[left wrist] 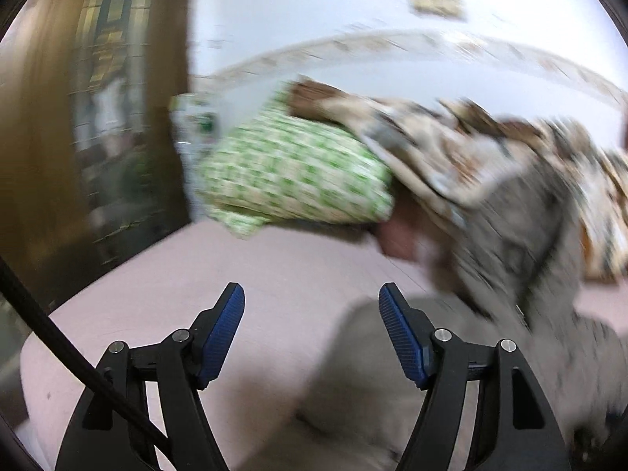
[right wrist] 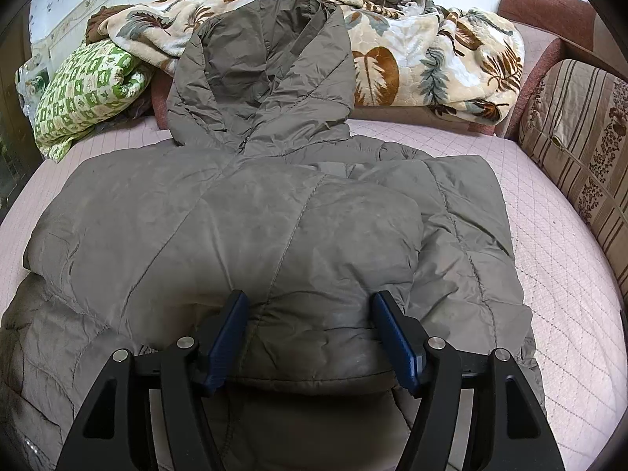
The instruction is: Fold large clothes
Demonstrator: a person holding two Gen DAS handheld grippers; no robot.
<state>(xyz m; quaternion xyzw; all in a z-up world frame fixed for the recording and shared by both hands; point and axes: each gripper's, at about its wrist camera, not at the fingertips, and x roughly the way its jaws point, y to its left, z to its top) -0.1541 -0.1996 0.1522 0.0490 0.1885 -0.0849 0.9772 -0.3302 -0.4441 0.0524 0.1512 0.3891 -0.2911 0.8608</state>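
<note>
Right gripper point(right wrist: 310, 333) straddles the folded grey jacket point(right wrist: 251, 212) hem, seemingly unclamped, hood pointing directly away; left gripper point(left wrist: 312, 333) is released, empty, off left.

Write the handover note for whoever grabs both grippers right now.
Left gripper: open, empty, in the air over the pink bed cover; its view is blurred.
Right gripper: jaws wide around a puffy fold of the grey hooded jacket; grip unclear.
Jacket lies on the bed, sleeves folded in over the body, hood flat toward the leaf-print blanket.
Left: fold hood and body, then tidy.
</note>
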